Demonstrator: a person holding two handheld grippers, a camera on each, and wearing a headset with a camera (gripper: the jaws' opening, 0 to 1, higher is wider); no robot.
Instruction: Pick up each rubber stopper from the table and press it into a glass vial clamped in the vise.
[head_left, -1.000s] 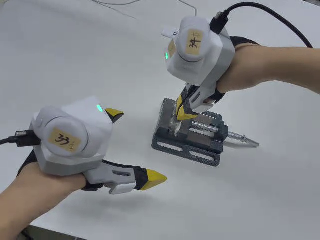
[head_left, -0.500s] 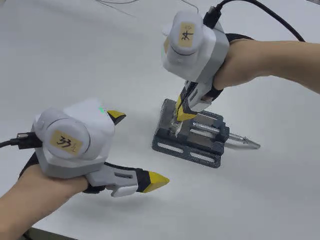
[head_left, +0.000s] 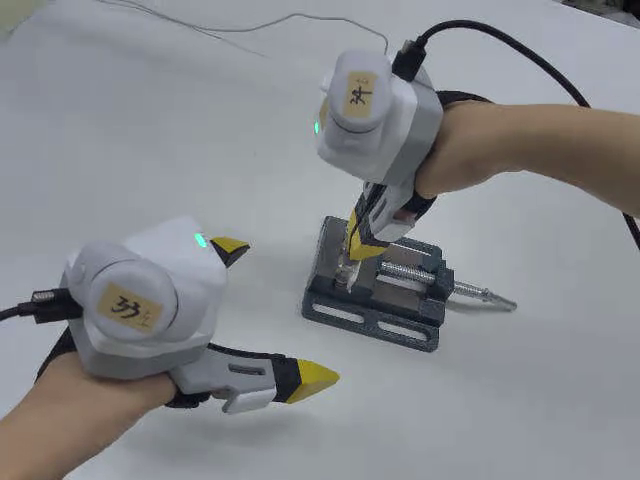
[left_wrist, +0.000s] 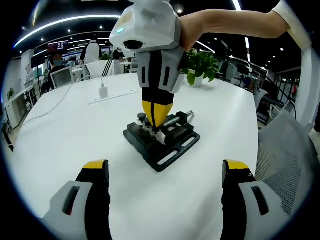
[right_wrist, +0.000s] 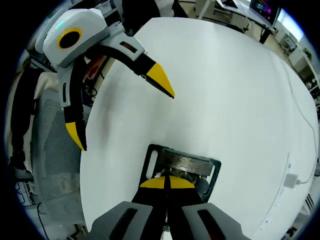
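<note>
my right gripper (head_left: 358, 246), yellow wedge tips pressed together, stands over the dark metal vise (head_left: 372, 318). my left gripper (head_left: 272, 310) hovers, jaws spread wide.

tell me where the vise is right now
The vise sits on the table, right of centre in the head view, directly below the right gripper, whose shut jaws point down into it. The open left gripper hovers apart to its left.
</note>
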